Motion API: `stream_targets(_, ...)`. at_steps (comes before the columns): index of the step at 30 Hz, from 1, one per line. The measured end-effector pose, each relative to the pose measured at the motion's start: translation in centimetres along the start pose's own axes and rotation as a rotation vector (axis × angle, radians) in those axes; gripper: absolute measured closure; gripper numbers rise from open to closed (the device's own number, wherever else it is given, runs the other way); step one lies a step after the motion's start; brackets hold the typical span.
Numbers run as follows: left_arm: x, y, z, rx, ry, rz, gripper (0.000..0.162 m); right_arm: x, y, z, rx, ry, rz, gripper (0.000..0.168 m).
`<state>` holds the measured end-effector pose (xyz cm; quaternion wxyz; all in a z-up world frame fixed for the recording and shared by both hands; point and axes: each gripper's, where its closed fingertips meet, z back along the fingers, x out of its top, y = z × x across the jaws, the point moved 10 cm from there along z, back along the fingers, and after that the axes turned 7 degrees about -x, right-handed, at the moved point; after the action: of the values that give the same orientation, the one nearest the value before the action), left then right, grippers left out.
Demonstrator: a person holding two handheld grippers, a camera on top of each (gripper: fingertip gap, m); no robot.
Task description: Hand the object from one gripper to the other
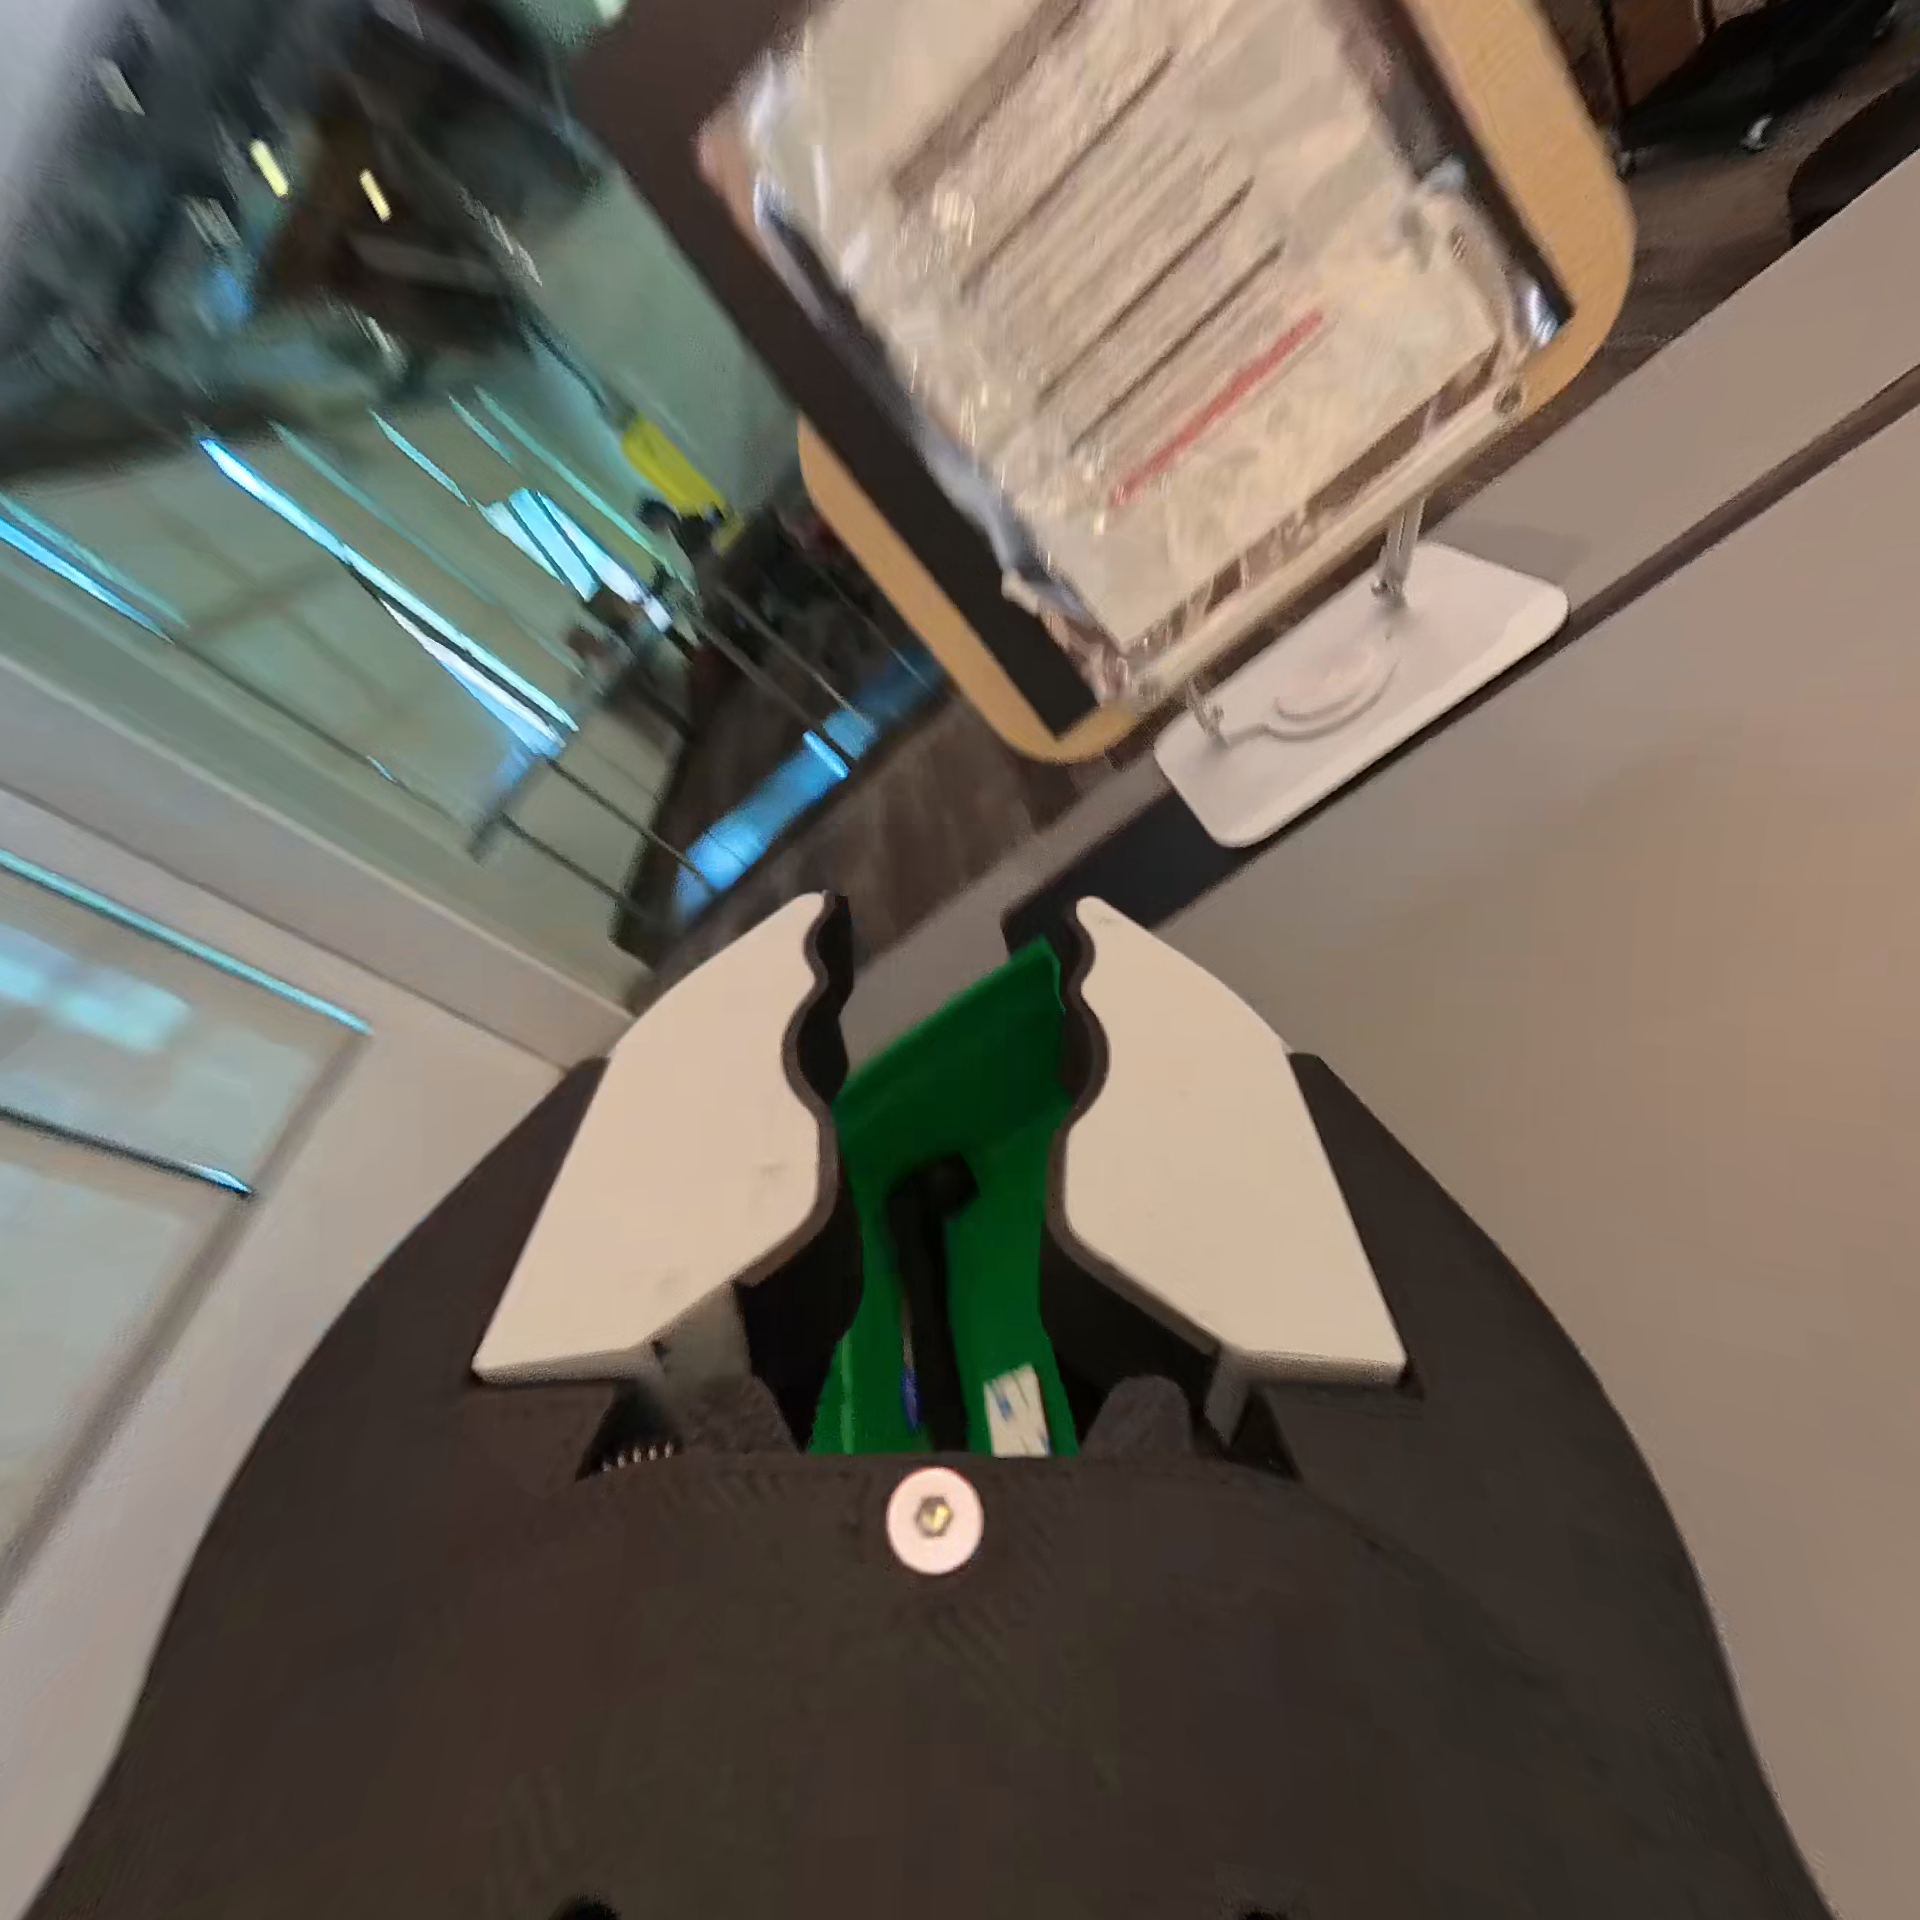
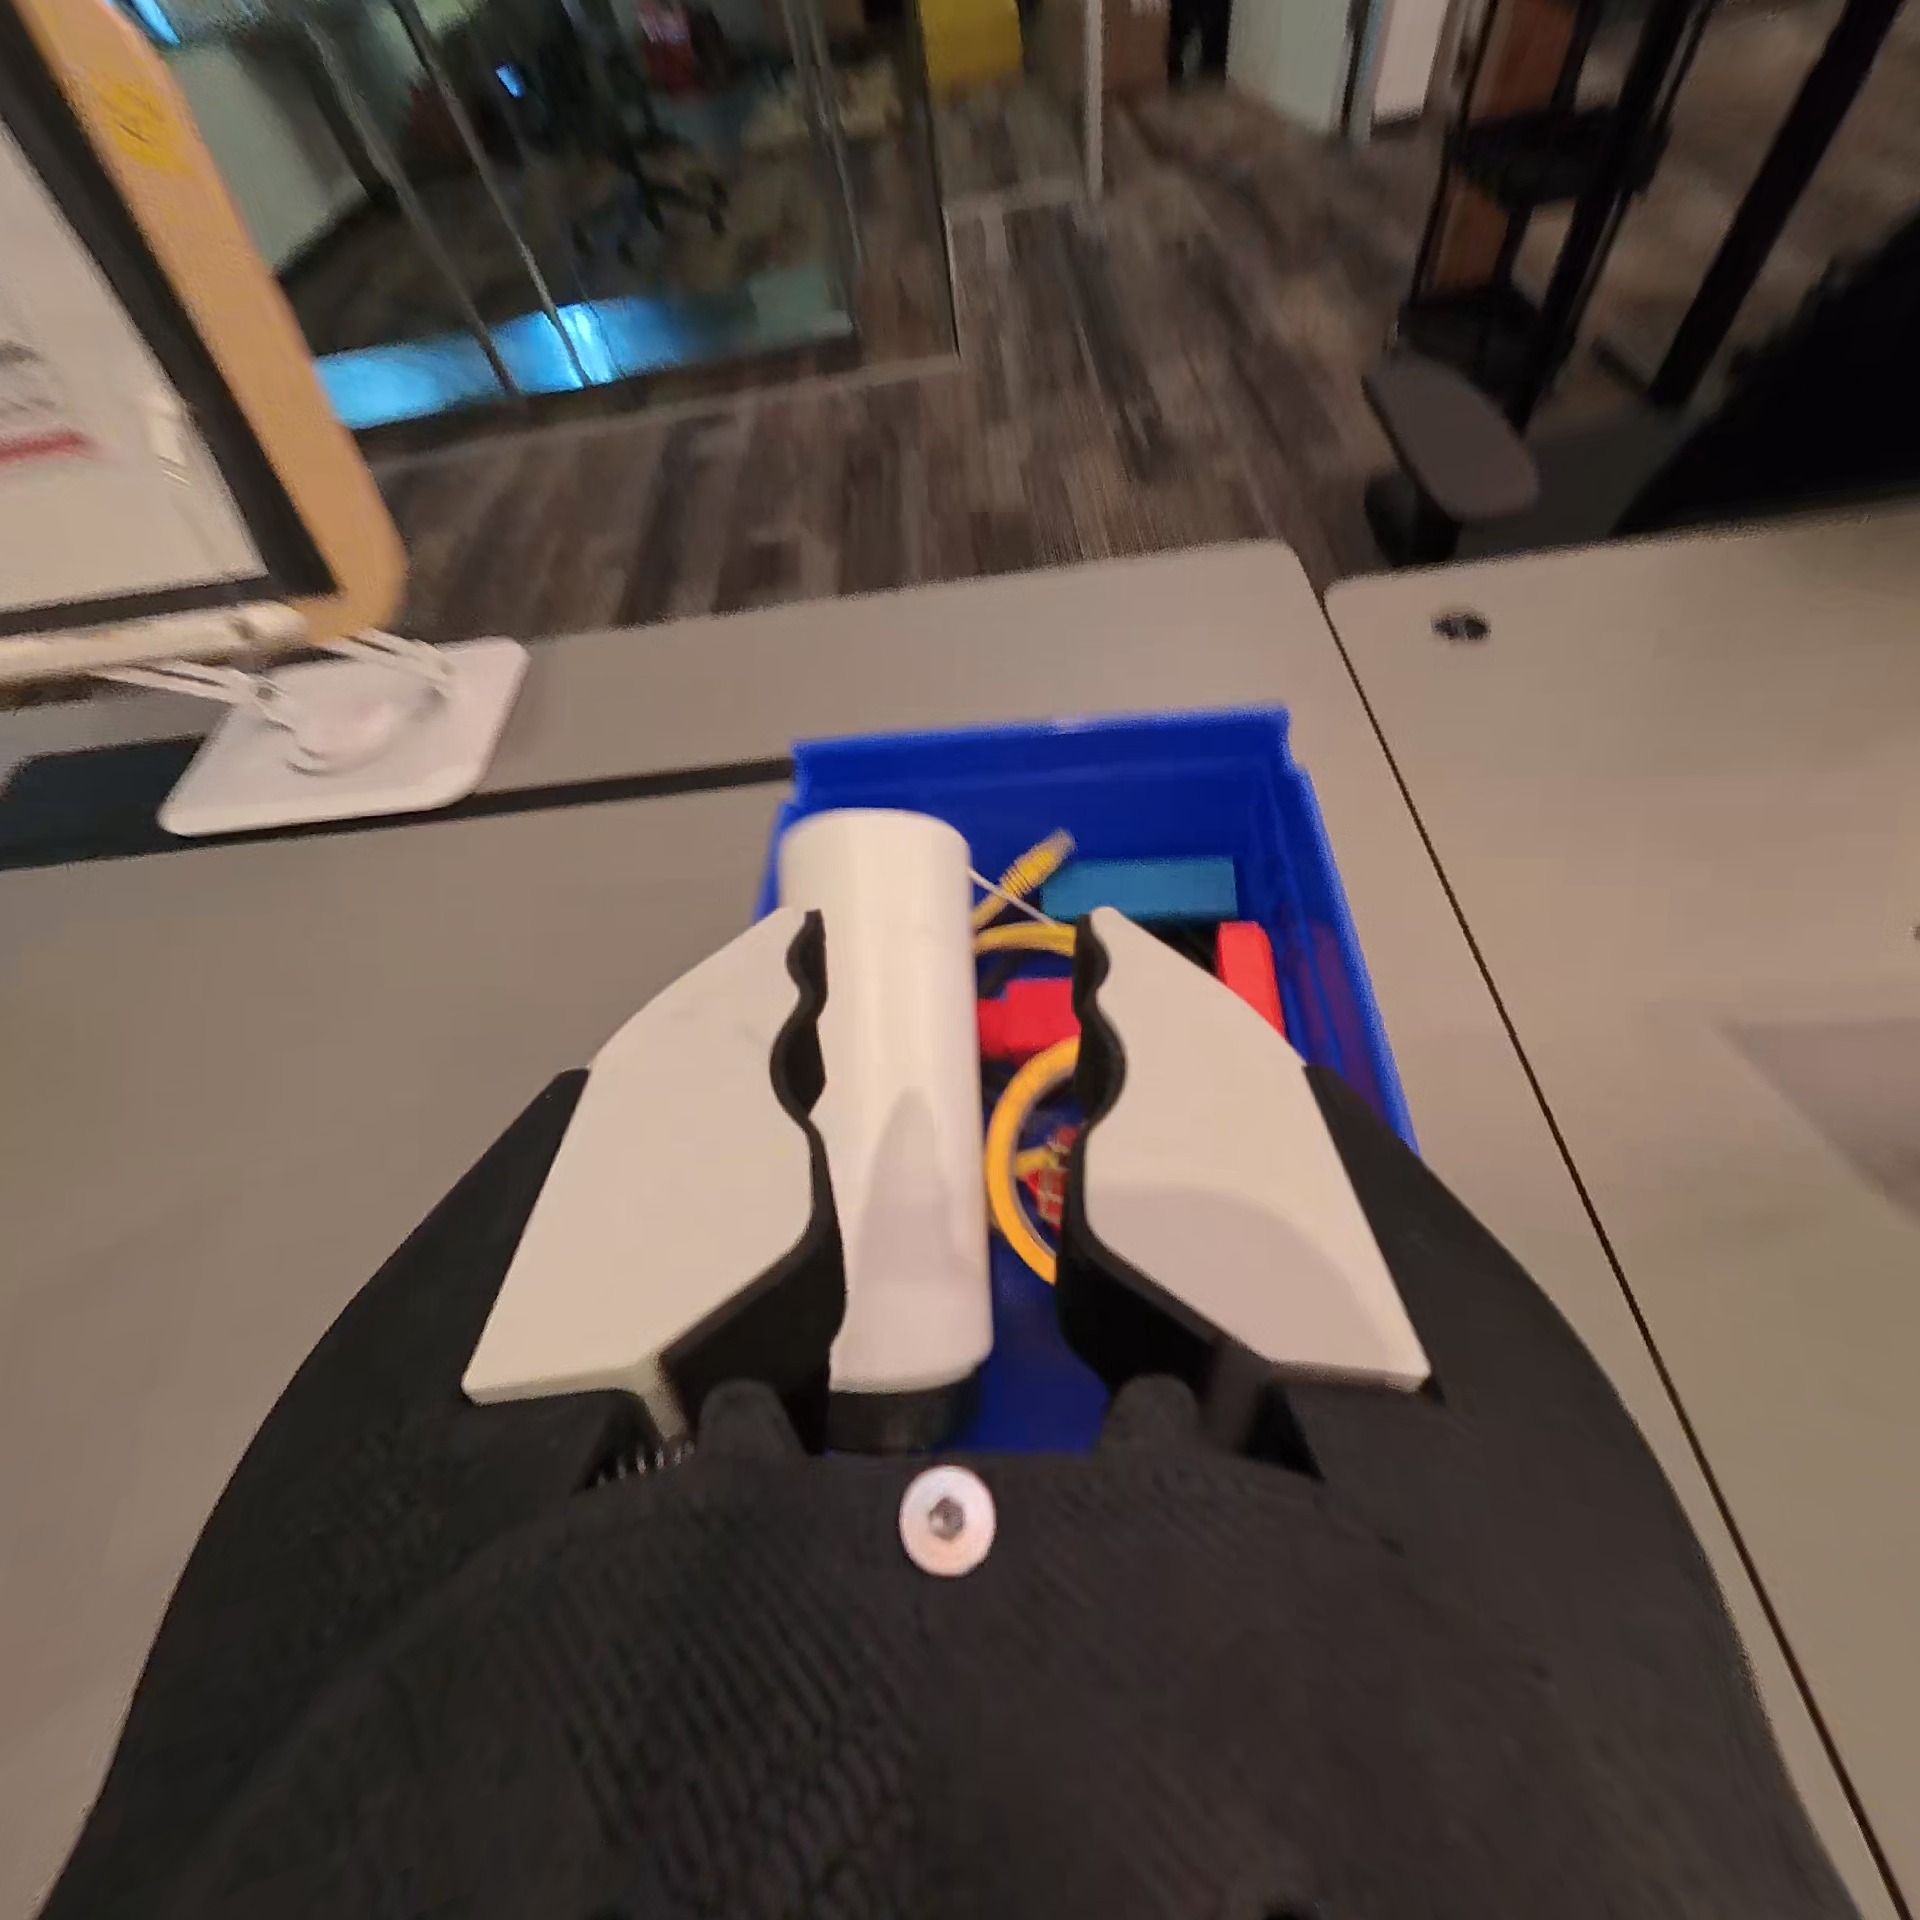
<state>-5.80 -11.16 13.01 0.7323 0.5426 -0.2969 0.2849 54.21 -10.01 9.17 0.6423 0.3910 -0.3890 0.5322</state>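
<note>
My left gripper is raised and rolled sideways. Its white fingers are closed on a green plastic part with a black screw; the part runs back into the gripper body. My right gripper hangs over a blue bin with its jaws apart. A white cylinder with a dark base stands between its fingers. It rests against the left finger, and a gap shows at the right finger. Neither gripper shows in the other's view.
The bin sits on a grey table and holds a yellow cable, red blocks and a blue block. A wood-framed panel on a white stand stands at the far left, also in the left wrist view. A table seam runs at the right. Spacing between my two grippers at the tips: around 60 cm.
</note>
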Motion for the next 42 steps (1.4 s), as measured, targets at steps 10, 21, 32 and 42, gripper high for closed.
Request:
stream_targets(10,-12.9,6.3,-4.9,-0.187,0.560,0.457,0.113,3.1,8.1,2.8,0.133,-0.214,0.194,0.124)
stream_targets(21,-21.9,5.2,-11.1,-0.380,0.928,0.688,0.122,2.1,12.7,-0.4,0.078,-0.051,0.442,0.122)
stream_targets(32,-25.2,4.1,-12.8,-0.418,1.066,0.710,0.122,1.9,13.9,-0.6,0.105,-0.023,0.483,0.122)
stream_targets(42,-25.7,4.3,-12.8,-0.424,1.059,0.759,0.122,1.8,14.0,-0.6,0.110,-0.007,0.504,0.122)
